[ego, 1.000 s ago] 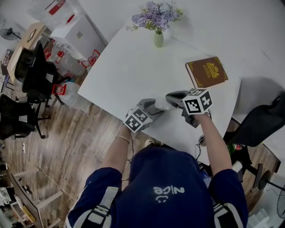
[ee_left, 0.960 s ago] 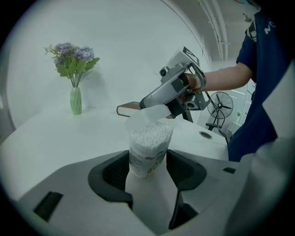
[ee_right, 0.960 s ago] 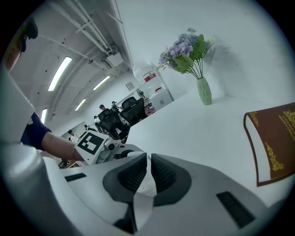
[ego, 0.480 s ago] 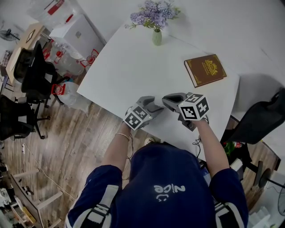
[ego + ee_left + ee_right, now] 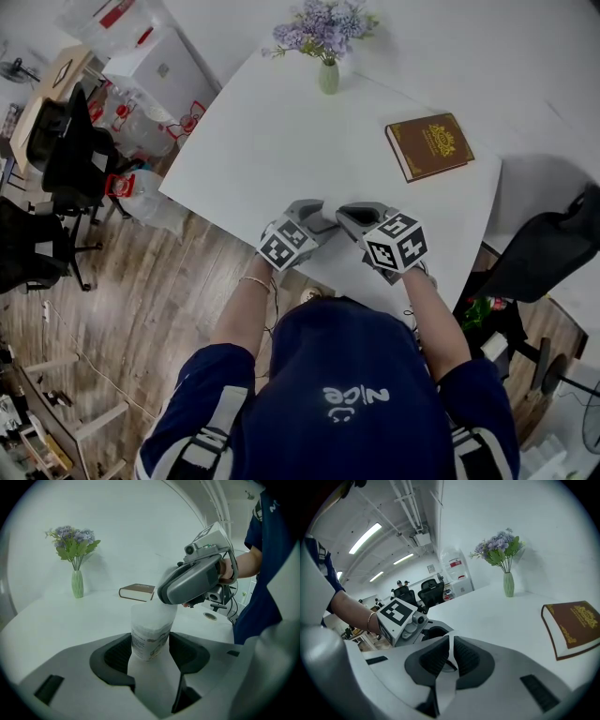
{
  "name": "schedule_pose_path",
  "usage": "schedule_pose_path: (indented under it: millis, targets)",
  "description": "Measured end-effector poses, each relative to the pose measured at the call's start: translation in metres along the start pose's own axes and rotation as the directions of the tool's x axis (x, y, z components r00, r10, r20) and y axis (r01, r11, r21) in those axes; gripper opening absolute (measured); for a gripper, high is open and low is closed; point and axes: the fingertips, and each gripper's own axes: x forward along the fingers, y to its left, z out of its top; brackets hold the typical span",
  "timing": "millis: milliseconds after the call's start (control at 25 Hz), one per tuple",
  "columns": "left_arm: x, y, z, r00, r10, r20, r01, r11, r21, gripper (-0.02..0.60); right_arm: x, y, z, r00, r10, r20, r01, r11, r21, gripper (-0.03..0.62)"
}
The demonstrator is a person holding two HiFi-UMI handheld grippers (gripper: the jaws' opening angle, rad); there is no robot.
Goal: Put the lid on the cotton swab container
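The cotton swab container, a translucent tub with a printed label, stands upright between the pads of my left gripper, which is shut on it. My right gripper hovers right at the tub's top, tips pointing down at it. In the right gripper view, my right gripper has its jaws almost together on a thin pale lid seen edge-on. In the head view the left gripper and the right gripper meet tip to tip near the table's front edge, hiding the tub.
On the white table, a brown book lies at the back right and a green vase of purple flowers stands at the far edge. A cable hole is near the right side. Black office chairs stand left of the table.
My right gripper has swung left and closer to the left gripper, so their tips now meet. Both grippers have drifted slightly toward the left.
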Motion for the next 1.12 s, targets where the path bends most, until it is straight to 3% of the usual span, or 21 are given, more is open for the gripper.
schedule_pose_path:
  millis: [320,520,840,960,1120]
  targets:
    - [-0.001,-0.001,0.000,1.000,0.002,-0.001,-0.002,1.000,0.001,0.272,0.001,0.002,-0.001,0.995,-0.100,-0.004,0.099,0.991,-0.092,0.060]
    - [0.000,-0.001,0.001,1.000,-0.007,-0.008,0.007,1.000,-0.005,0.273,0.001,0.005,-0.003,0.987,-0.163,-0.004,0.159,0.968,-0.196,0.058]
    - [0.000,-0.003,0.000,0.999,-0.028,-0.043,0.025,0.998,-0.062,0.279,-0.002,0.004,-0.003,0.987,-0.150,0.055,0.153,0.986,-0.067,0.060]
    - [-0.008,-0.007,0.004,1.000,-0.002,-0.004,0.001,0.993,-0.119,0.283,-0.013,0.004,0.002,0.980,-0.155,0.123,0.157,0.988,-0.005,0.060]
    - [-0.027,-0.014,-0.001,0.998,0.055,0.036,-0.048,0.984,-0.170,0.291,-0.044,0.001,0.004,0.957,-0.193,0.215,0.198,0.980,-0.001,0.060]
